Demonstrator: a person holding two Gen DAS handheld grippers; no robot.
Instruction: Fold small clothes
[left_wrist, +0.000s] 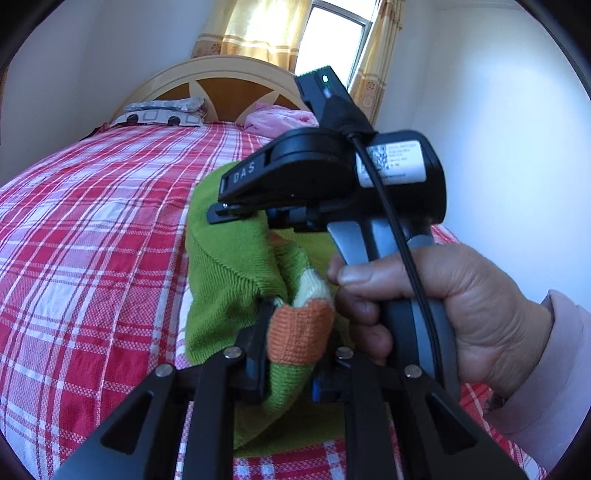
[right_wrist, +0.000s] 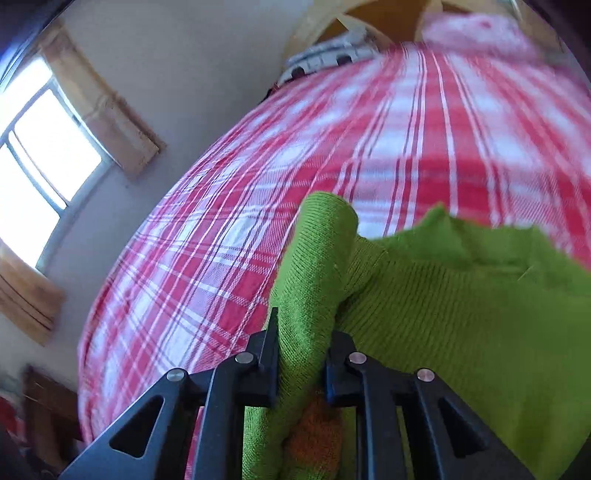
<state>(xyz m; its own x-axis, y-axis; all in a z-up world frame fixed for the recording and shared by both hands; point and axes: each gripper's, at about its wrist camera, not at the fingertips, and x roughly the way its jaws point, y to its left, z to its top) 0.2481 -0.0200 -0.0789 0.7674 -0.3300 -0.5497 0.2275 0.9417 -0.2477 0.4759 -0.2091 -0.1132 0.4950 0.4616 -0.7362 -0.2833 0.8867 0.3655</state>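
A small green knit sweater (left_wrist: 225, 266) with an orange and cream cuff (left_wrist: 301, 332) hangs over the red plaid bed (left_wrist: 92, 229). My left gripper (left_wrist: 295, 354) is shut on the sweater at the cuff. My right gripper (left_wrist: 236, 208) shows in the left wrist view just beyond, held by a hand (left_wrist: 443, 306), and is shut on the sweater's upper edge. In the right wrist view my right gripper (right_wrist: 301, 354) pinches a fold of the green sweater (right_wrist: 461, 314), which drapes to the right over the bed (right_wrist: 258, 206).
A wooden headboard (left_wrist: 221, 85), a patterned pillow (left_wrist: 162, 112) and a pink bundle (left_wrist: 280, 118) lie at the bed's far end. A curtained window (left_wrist: 332, 37) is behind it. Another window (right_wrist: 40, 147) is left of the bed. White walls stand on both sides.
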